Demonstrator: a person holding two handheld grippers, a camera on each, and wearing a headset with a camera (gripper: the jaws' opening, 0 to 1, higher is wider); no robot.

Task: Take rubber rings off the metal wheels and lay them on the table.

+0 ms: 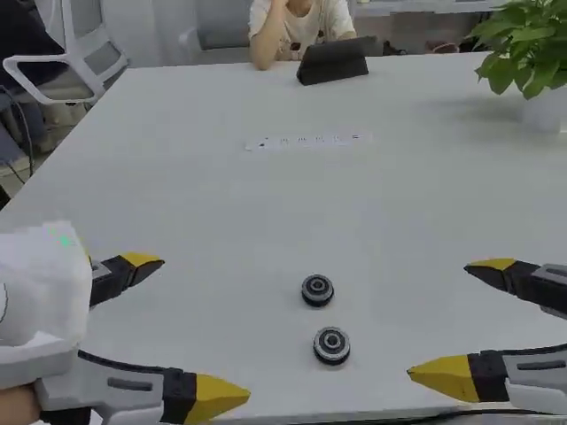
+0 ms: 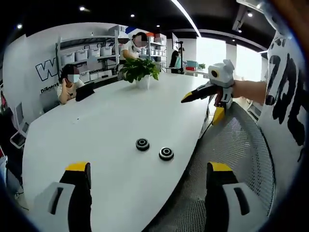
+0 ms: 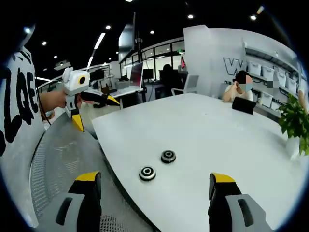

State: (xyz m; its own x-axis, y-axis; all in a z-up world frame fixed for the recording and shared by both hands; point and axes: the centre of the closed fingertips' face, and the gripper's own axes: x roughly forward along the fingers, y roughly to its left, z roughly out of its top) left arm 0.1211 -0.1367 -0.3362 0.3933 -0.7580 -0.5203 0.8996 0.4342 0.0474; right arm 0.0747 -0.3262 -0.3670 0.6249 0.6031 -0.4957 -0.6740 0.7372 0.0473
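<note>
hovering open-jawed, nothing gripped

head view: your left gripper [image 1: 190, 326] and right gripper [image 1: 445, 319] hang with jaws spread wide and empty, one on either side of two metal wheels. the far wheel [image 1: 317, 289] and near wheel [image 1: 331, 345] sit apart on the white table [image 1: 266, 195] near its front edge, each with a dark rubber ring [image 1: 304, 290] on it.
left gripper view: both wheels lie ahead of your jaws, untouched.
right gripper view: the pair lies just ahead, on the table.

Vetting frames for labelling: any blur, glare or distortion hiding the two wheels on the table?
Head view: soft even light, far wheel and near wheel sharp with faint shadows; left gripper has its white body washed out. Left gripper view: fisheye bends the table edge, both small but clear. Right gripper view: same bending, ceiling lights are bright spots, no glare on either.
</note>
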